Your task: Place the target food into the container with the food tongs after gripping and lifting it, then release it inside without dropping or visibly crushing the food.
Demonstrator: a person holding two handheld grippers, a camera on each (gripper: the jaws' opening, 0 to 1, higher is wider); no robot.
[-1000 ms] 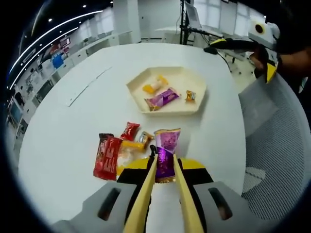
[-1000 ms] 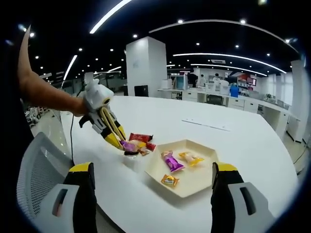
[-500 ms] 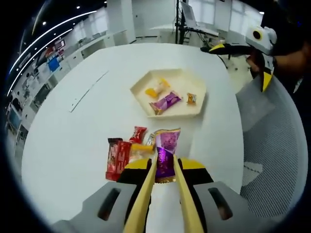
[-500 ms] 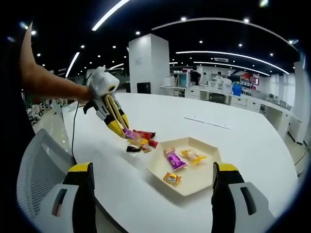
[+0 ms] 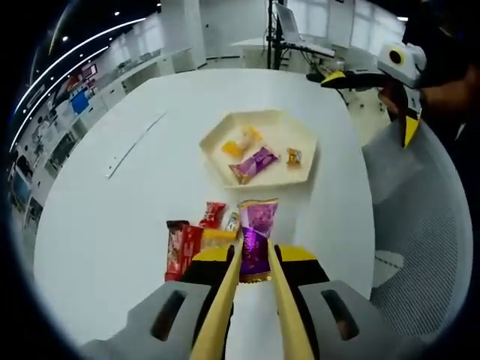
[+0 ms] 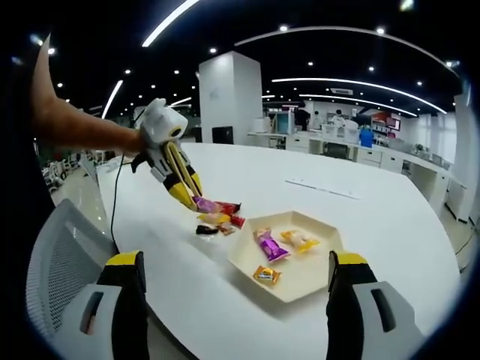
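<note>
My left gripper [image 5: 253, 261] is shut on beige food tongs [image 5: 222, 304]. The tong tips pinch a purple snack packet [image 5: 256, 229], which hangs above the table and looks uncrushed. Beyond it lies the cream hexagonal tray [image 5: 304, 135] holding a purple packet [image 5: 255, 160], a yellow pastry [image 5: 238, 141] and a small orange candy [image 5: 294, 156]. In the right gripper view, the left gripper [image 6: 166, 150] holds the purple snack packet [image 6: 204, 204] over the loose pile, left of the tray [image 6: 319, 281]. My right gripper [image 6: 235, 259] is wide open and holds nothing, near the table edge.
Loose snacks lie on the white table [image 5: 112, 202] under the tongs: a long red packet [image 5: 180, 247], a small red one [image 5: 214, 214] and a yellow one [image 5: 217, 238]. A grey mesh chair [image 5: 420, 225] stands by the table's edge. The right gripper [image 5: 394, 64] hovers beyond the tray.
The left gripper has lifted the purple packet off the pile and risen higher above the table. The right gripper has stayed open and nearly still.
</note>
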